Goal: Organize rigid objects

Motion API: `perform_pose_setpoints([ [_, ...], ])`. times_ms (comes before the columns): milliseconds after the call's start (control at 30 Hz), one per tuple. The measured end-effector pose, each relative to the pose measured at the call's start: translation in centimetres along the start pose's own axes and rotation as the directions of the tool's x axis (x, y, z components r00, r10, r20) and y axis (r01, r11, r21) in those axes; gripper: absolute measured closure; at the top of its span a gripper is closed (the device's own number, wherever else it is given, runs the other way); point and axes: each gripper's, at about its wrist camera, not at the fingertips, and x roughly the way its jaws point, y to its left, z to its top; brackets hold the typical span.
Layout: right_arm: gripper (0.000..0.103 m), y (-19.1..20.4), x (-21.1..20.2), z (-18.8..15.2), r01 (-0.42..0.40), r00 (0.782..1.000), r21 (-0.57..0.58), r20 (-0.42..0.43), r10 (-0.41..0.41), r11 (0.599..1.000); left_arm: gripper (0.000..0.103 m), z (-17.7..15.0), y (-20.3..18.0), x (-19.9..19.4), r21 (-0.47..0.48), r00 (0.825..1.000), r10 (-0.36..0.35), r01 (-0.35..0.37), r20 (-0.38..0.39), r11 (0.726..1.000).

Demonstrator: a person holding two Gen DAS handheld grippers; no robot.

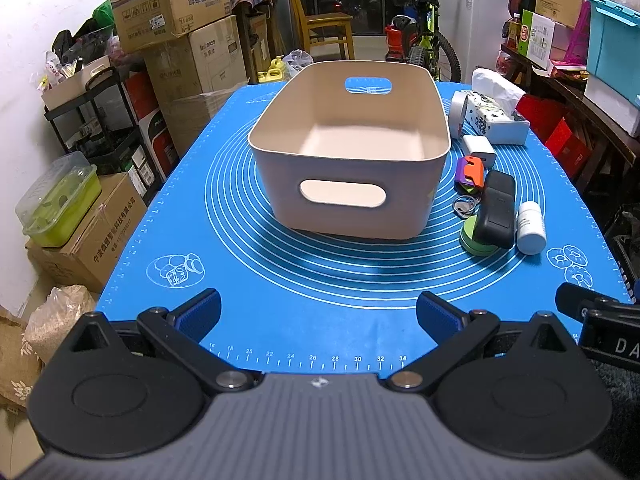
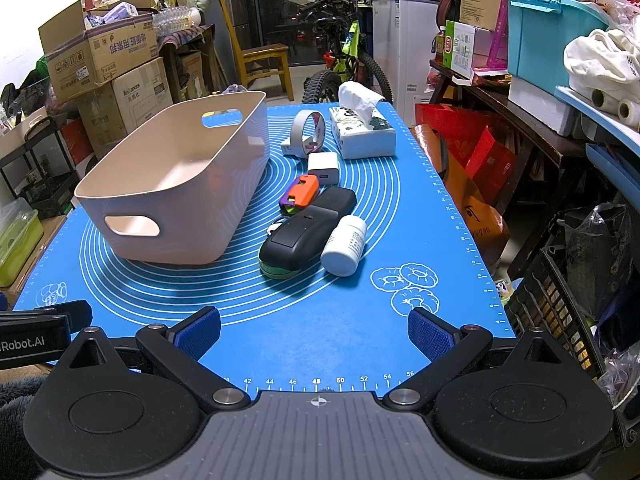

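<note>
The left gripper [image 1: 318, 316] has its blue-padded fingers [image 1: 199, 315] spread wide with nothing between them, hanging over the near edge of the blue mat [image 1: 320, 300]. The right gripper [image 2: 314, 334] is likewise wide apart and empty, over the mat's near right part. Beyond the left gripper, at the mat's middle, stands the beige bin [image 1: 348, 152], open and bare inside, a handle slot facing near. To the right of the bin lies a row of small things: nearest, a white pill bottle [image 2: 344, 246] on its side, just beside a black mouse [image 2: 298, 238] that rests on a green disc [image 2: 276, 270]; farther, an orange and purple gadget [image 2: 302, 194], a white charger [image 2: 323, 168], a tape roll [image 2: 306, 132] and a tissue box [image 2: 362, 134].
</note>
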Motion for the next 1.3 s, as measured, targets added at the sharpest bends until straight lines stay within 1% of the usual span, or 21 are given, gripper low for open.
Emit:
perform_pose_setpoints([
  [400,0.003,0.0,0.0,0.0,0.002,1.000,0.000,-0.001,-0.002,1.000,0.001,-0.1,0.5,0.1,-0.018,1.000,0.001,-0.001,-0.011,1.000],
  [667,0.003,0.0,0.0,0.0,0.003,1.000,0.002,-0.002,-0.003,1.000,0.001,0.3,0.5,0.0,-0.006,1.000,-0.001,0.001,-0.018,1.000],
  [833,0.003,-0.8,-0.7,0.4,-0.011,1.000,0.047,0.015,0.010,0.999,0.001,1.0,0.6,-0.1,0.018,1.000,0.002,-0.001,-0.019,1.000],
  [967,0.003,-1.4,-1.1,1.9,-0.017,0.999,0.080,0.029,0.014,0.997,0.001,2.7,1.1,0.1,0.013,1.000,-0.010,0.010,-0.019,1.000],
  [1067,0.003,-1.8,-1.7,3.6,-0.020,0.998,0.096,0.069,0.014,0.995,0.001,4.8,1.7,0.4,-0.004,1.000,-0.012,0.012,-0.002,1.000],
  [1200,0.003,-2.3,-1.8,5.8,-0.014,0.993,0.094,0.122,0.003,0.996,0.001,7.8,2.7,1.3,-0.009,1.000,-0.004,0.004,0.014,1.000],
  [1300,0.003,-2.9,-0.9,7.7,-0.009,0.992,0.098,0.129,-0.004,0.995,0.001,9.9,3.6,2.8,0.002,1.000,0.014,-0.014,0.013,1.000],
])
